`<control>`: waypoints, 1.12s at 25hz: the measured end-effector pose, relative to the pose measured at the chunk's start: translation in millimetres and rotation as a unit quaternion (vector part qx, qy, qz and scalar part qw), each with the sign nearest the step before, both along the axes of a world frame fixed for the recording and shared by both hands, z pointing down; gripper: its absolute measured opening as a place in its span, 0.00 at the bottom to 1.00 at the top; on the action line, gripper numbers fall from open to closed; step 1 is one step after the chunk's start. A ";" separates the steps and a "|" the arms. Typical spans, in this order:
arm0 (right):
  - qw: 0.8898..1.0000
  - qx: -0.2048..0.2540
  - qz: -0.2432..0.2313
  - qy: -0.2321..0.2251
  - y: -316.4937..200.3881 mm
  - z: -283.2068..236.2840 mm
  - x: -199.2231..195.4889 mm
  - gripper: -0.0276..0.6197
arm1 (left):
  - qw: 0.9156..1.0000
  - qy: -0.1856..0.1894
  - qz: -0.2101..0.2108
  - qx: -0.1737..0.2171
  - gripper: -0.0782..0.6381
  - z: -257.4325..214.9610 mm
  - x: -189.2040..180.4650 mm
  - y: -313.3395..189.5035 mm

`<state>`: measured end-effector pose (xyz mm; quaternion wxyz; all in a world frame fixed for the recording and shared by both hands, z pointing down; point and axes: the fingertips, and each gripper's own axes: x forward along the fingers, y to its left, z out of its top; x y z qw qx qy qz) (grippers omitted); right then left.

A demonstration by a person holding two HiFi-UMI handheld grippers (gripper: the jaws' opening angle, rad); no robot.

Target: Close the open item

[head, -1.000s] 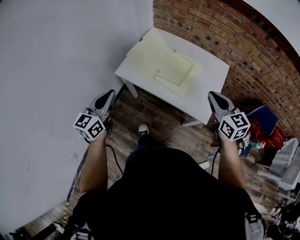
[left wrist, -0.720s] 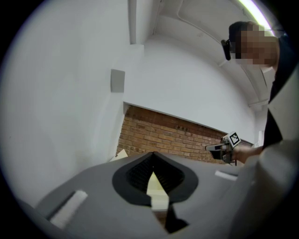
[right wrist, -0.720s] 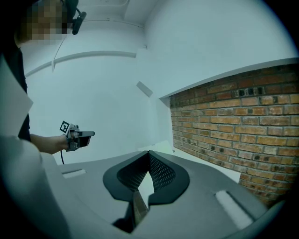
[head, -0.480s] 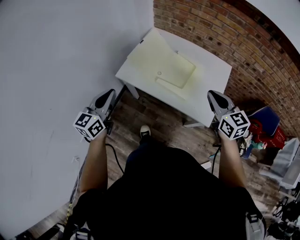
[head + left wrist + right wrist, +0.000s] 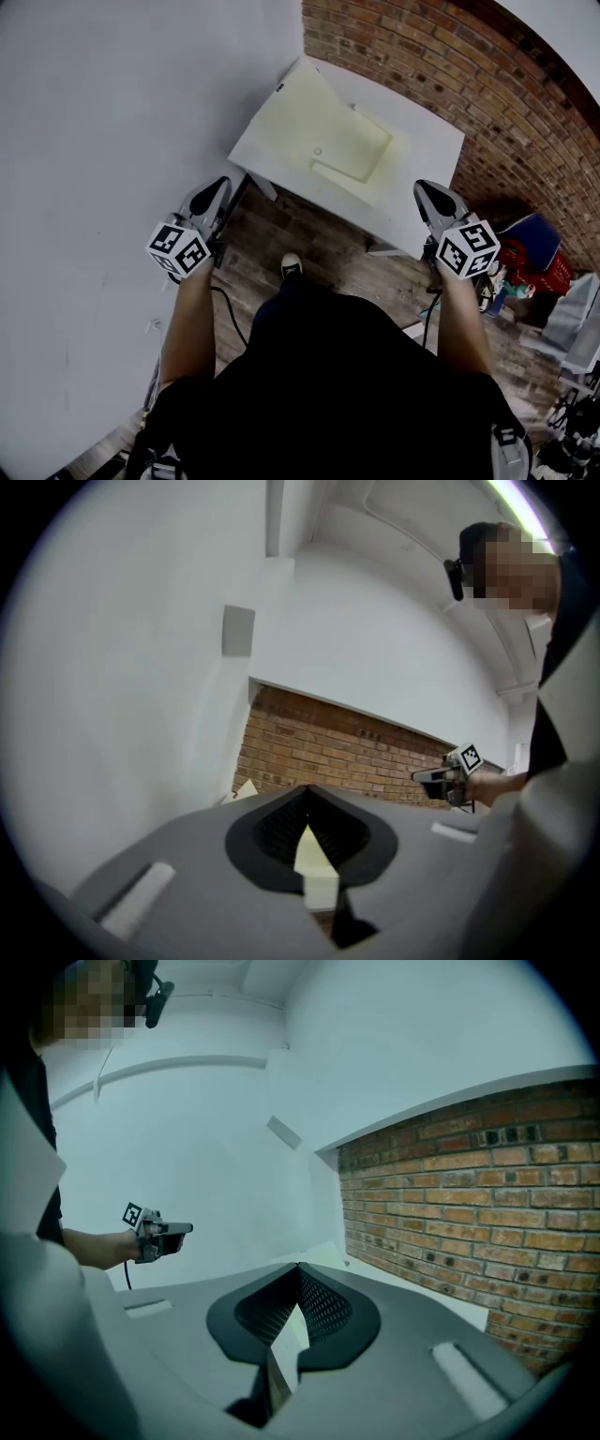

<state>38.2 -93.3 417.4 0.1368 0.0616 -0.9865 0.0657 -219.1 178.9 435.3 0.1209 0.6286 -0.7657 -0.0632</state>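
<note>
As we walk toward the corner where the white wall (image 5: 112,103) meets the brick wall (image 5: 506,84), little has changed over the last second. The wooden floor (image 5: 323,246) between us and the furniture has shrunk slightly, and the white desk (image 5: 427,141) has come slightly nearer and sits a touch larger in the head view. We read that as the approach being under way, with nothing yet done to the task's thing.

That thing is the pale yellowish item (image 5: 314,131). It lies on the desk's left part, the side nearer the white wall, and one of its corners reaches toward the desk's far edge. It looks spread out flat and therefore unclosed, but from up here we cannot tell what kind of thing it is or where it folds.

Both hands have travelled with us and keep their places in the view. The left tool (image 5: 221,184) points ahead near the desk's nearest corner, and the right tool (image 5: 424,187) points over the desk's near right edge. Both are well short of the item. Each tool is clenched with its jaws tip to tip, and nothing is caught between them. Our shoe (image 5: 291,263) shows on the floor below, mid-step. We judge that we must get closer and lower a tool before any closing can start.
</note>
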 end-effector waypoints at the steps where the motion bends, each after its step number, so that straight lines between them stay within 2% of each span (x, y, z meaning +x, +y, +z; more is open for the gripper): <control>1: 1.000 -0.001 0.001 0.001 -1.5 0.8 -1.7 0.05 | 1.000 0.000 0.000 0.000 0.11 0.2 -2.5 -1.9; 14: 1.000 -0.007 0.012 0.009 -21.1 4.5 -30.9 0.05 | 1.000 0.011 0.012 -0.002 0.11 6.2 -36.2 -27.6; 28: 0.999 -0.007 0.027 0.020 -24.2 1.8 -83.6 0.05 | 0.999 0.025 0.030 -0.005 0.11 13.8 -96.1 -42.7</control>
